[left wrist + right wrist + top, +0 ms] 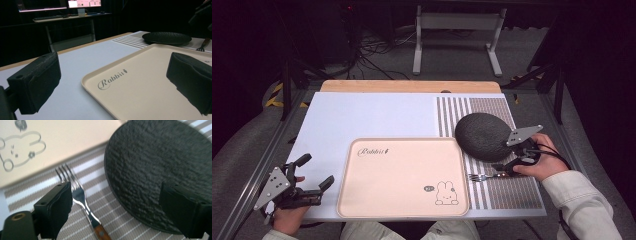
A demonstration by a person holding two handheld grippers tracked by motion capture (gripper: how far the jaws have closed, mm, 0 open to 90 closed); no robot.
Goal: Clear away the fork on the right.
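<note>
A beige tray [402, 175] with a rabbit drawing lies at the front middle of the white table top. To its right, a black textured plate [482, 136] rests on a striped placemat [517, 192], with a wooden-handled fork [482, 176] in front of it. My right gripper [507, 162] hovers over the fork's handle and the plate's near edge. Its jaws stand open [117, 195]: the fork [80, 197] lies on the mat beside one jaw, and the plate [160, 165] lies under the other. At the front left corner, my left gripper [318, 170] is open and holds nothing, pointing across the tray [150, 82].
The white top [362, 120] sits on a wooden board with a metal frame around it. Cables and a white stand leg [417, 45] lie on the floor beyond. A desk with monitors [75, 10] stands far off in the left gripper view.
</note>
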